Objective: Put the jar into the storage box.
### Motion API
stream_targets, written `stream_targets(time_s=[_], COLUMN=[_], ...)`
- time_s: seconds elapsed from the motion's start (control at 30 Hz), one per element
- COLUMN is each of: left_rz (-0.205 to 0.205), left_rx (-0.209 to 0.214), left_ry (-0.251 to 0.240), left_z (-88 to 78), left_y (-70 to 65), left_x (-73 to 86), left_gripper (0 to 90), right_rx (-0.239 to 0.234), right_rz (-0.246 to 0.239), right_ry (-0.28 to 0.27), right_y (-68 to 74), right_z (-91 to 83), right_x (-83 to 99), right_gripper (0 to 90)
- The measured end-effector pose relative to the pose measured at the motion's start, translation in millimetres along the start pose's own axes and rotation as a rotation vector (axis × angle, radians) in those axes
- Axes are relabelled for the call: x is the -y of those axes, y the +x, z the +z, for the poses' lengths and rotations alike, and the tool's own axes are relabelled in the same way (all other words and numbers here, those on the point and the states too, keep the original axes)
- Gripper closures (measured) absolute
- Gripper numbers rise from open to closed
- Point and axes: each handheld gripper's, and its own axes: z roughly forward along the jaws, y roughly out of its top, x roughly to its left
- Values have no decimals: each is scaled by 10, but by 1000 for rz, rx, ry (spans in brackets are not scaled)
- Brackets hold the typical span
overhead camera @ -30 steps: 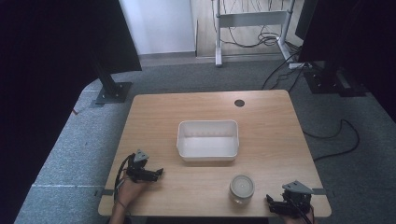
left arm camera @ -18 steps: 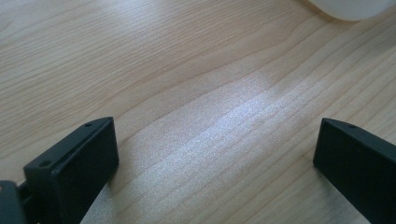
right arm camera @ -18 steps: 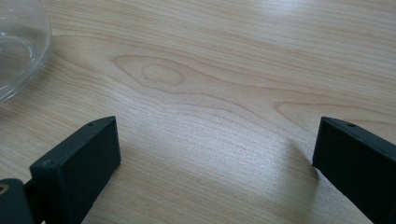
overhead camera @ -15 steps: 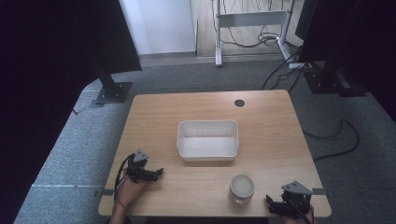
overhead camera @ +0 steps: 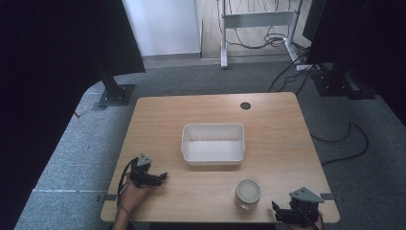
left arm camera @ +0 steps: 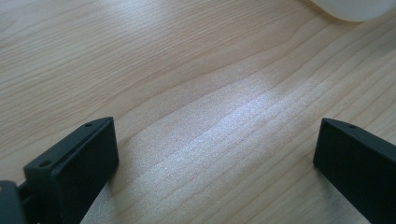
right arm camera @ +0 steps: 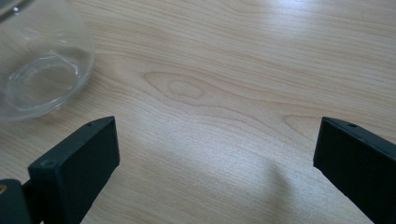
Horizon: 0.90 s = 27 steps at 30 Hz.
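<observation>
1. A clear glass jar (overhead camera: 248, 193) with a pale lid is seen standing upright on the wooden table (overhead camera: 273, 124), close to the front edge and right of centre. In the right gripper view its rounded glass wall (right arm camera: 39, 70) is caught at the upper left, resting on the wood.

2. The right gripper (overhead camera: 283, 215) is held low at the front right corner of the table, just beside the jar but not touching it. Its jaws are spread wide with nothing but bare wood between them (right arm camera: 217, 154), and they are pointed leftward toward the jar, pretty much level with the tabletop.

3. The hand behind the right gripper is mostly cut off by the bottom of the high view, so not much can be said about it.

4. The left gripper (overhead camera: 160, 177) is parked near the front left corner, well apart from the jar. It's also opened wide, empty, with plain wood grain seen between the jaws (left arm camera: 217, 154). It is aimed to the right along the table.

5. The left hand (overhead camera: 131, 191) is wrapped around the back of that gripper, with the forearm brought in from the bottom edge.

6. A white rectangular tub (overhead camera: 213, 143) is sat in the middle of the table, behind the jar, and it looks empty. A bit of its pale rim (left arm camera: 355, 9) is caught at the top right of the left gripper view.
</observation>
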Motion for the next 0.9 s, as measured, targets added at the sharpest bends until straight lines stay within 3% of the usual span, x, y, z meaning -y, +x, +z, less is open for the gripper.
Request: stream_targets(time_s=[0.27,0.7,0.9], left_rz=[-2,-2,-3], left_rx=[-1,-2,-3], left_ry=[0,0,0], left_z=[0,0,0], left_y=[1,1,1], left_x=[0,0,0], left_gripper=[0,0,0], right_rx=[-34,-99,-119], right_rz=[27,29,-1], right_ry=[-14,-33,-55], right_y=[36,156,244], right_z=[-60,-115,-128], right_x=[-19,-87,-137], right_gripper=[4,23,26])
